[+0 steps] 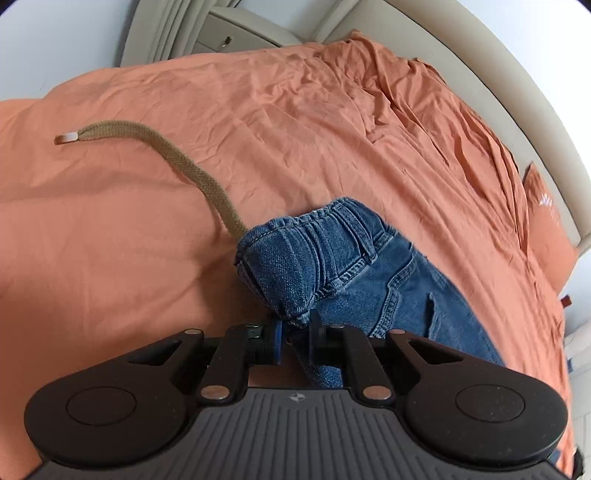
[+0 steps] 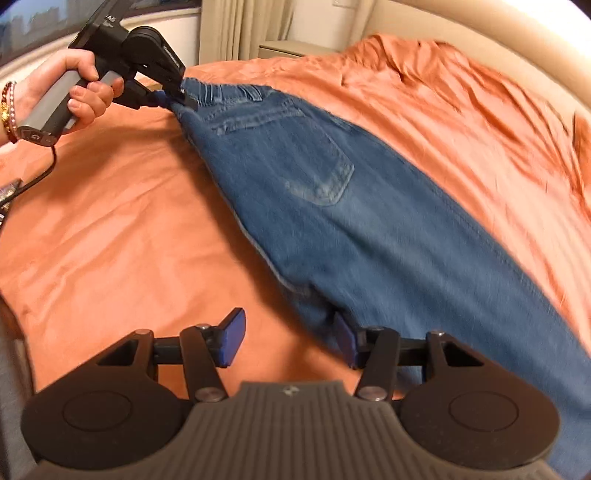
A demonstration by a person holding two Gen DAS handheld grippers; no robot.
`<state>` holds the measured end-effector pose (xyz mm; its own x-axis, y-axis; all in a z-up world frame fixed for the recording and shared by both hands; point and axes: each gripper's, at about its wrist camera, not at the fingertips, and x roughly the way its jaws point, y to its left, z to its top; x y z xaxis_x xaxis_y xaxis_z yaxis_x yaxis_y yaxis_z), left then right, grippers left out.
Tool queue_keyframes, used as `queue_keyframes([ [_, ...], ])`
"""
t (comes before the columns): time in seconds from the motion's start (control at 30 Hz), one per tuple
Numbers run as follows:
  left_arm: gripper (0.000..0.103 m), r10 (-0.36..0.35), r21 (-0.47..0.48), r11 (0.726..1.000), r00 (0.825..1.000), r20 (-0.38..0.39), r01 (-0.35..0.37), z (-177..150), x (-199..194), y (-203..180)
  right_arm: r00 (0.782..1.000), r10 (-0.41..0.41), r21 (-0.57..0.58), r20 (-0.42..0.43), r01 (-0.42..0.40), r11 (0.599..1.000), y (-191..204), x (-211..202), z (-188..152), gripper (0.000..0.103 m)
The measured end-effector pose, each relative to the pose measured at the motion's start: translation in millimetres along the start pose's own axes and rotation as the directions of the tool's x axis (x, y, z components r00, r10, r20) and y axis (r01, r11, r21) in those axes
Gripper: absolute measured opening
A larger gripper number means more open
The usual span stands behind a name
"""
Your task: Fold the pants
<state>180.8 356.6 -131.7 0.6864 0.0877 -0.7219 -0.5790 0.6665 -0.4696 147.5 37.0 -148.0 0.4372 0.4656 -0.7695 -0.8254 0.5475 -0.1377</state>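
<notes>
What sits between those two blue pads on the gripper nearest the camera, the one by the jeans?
Only bare orange bedsheet. In the right wrist view, the open right gripper holds nothing; the jeans touch just its right-hand pad.

Pants (image 2: 332,206) on bed (image 2: 129,221); drawstring (image 1: 184,166) trailing left, nightstand (image 1: 236,33) behind

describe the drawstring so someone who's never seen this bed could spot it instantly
Start at the orange bedsheet. The left hand-held gripper is shut on the waistband corner of the blue jeans. From that corner a flat woven tan drawstring trails across the sheet, the only tan cord there, ending in a pale tip.
</notes>
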Motion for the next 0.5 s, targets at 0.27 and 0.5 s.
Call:
queue_keyframes([
  [0.27, 0.014, 0.007, 0.061, 0.998, 1.0, -0.013, -0.006, -3, -2, 1, 1.0, 0.021, 0.111, -0.022, -0.018, 0.994, -22, 21, 16, 0.047],
  [0.5, 0.014, 0.032, 0.125, 0.992, 0.999, -0.004, -0.031, 6, -10, -5, 0.997, 0.035, 0.139, 0.074, -0.045, 0.989, -8, -15, 5, 0.008],
])
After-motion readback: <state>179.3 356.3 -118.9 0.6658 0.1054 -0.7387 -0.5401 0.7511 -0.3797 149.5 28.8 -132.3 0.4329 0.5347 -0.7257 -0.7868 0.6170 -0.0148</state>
